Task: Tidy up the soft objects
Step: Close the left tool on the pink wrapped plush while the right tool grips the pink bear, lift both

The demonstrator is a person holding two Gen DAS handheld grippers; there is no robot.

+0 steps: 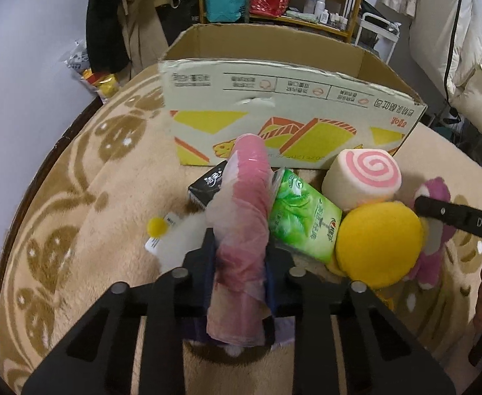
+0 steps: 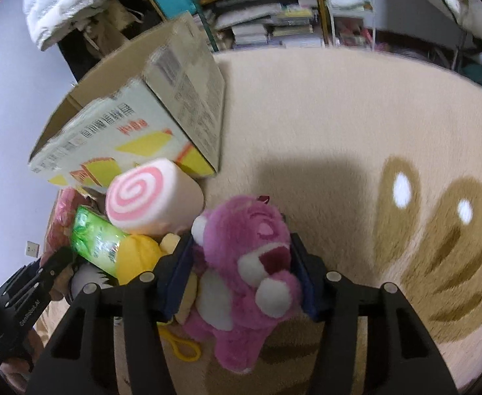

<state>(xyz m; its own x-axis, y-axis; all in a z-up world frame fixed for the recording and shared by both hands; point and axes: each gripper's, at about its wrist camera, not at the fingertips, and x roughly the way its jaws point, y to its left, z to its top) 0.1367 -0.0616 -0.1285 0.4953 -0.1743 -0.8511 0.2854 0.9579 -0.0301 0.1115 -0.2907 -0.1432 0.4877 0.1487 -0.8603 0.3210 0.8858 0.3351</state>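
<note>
My left gripper [image 1: 239, 250] is shut on a rolled pink towel in clear plastic [image 1: 245, 217], held above the carpet in front of the open cardboard box [image 1: 273, 112]. My right gripper [image 2: 241, 253] is shut on a pink plush bear [image 2: 250, 263]; the bear also shows in the left wrist view [image 1: 433, 240]. Beside them lie a swirl roll plush [image 1: 362, 177], a yellow round plush [image 1: 377, 243], a green tissue pack [image 1: 303, 217], a black pack [image 1: 208, 184] and a white plush with a yellow ball [image 1: 175, 237].
Everything sits on a beige patterned carpet [image 2: 339, 125]. The box [image 2: 135, 125] stands at the back of the pile. Shelves with books and bags [image 2: 273, 16] are behind. Hanging clothes [image 1: 115, 26] and a white duvet [image 1: 465, 49] flank the area.
</note>
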